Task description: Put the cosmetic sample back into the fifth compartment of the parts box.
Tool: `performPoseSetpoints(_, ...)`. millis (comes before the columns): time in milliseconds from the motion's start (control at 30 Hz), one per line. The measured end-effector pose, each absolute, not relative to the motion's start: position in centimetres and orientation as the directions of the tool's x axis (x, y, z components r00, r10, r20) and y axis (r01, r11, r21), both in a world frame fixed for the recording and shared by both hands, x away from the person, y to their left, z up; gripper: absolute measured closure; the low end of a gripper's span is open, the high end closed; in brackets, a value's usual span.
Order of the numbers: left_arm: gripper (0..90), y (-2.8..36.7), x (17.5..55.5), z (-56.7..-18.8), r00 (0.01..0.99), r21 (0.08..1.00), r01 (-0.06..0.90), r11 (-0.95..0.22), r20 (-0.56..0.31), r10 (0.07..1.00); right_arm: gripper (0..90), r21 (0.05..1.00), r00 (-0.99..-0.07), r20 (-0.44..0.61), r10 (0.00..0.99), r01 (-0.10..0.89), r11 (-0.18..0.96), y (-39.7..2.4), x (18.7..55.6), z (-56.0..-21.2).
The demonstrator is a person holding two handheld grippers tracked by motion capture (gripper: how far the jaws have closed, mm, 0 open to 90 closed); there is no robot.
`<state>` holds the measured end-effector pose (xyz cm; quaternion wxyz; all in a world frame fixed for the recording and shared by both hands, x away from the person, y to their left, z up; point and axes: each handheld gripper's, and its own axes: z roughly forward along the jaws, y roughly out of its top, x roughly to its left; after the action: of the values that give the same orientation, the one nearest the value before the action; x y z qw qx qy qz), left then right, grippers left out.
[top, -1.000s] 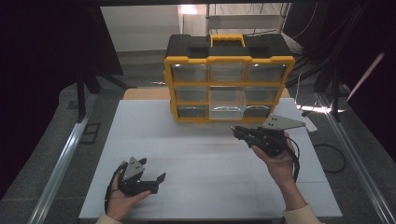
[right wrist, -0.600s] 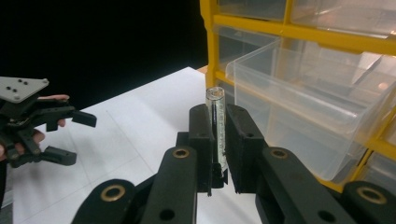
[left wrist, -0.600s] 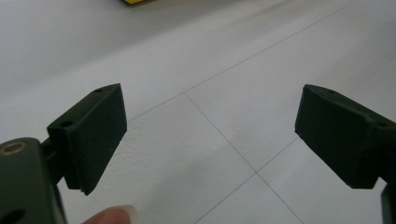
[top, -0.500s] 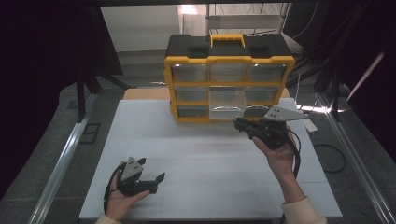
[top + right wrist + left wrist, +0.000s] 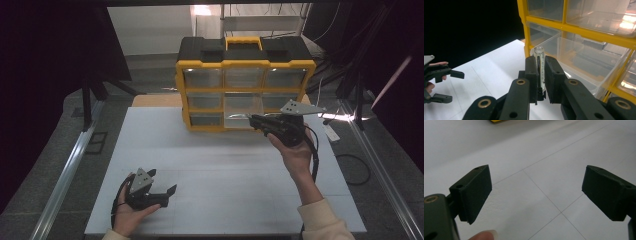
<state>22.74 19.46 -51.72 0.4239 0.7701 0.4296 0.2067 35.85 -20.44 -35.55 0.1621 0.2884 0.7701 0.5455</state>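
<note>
High view, near edge of the white bench first: left gripper cradled in the left hand close to the near left corner, jaws spread wide and holding nothing. Left gripper view: same two black jaws well apart over bare bench surface crossed by thin seams, a fingertip at the bottom edge, a sliver of yellow at the top edge.

Farther in, toward the right side: right hand raised, right gripper pointing left at the front of the yellow organizer, which stands at the far edge of the bench. Right gripper view: jaws drawn narrow on a small clear vial, upright between them, open mouth up, faint markings along its side, possibly a printed scale. Just beyond the vial, a clear drawer pulled out of the organizer's middle column, seemingly the bottom row.
</note>
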Motion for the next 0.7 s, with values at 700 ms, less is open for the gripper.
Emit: performPoseSetpoints(700,9.5,19.6,22.7,-51.7,0.545,0.832,0.485,-0.269,-0.047,0.837,81.3,0.930,-0.762,0.068,0.644,0.282,0.236,-19.2,38.4,-34.4)
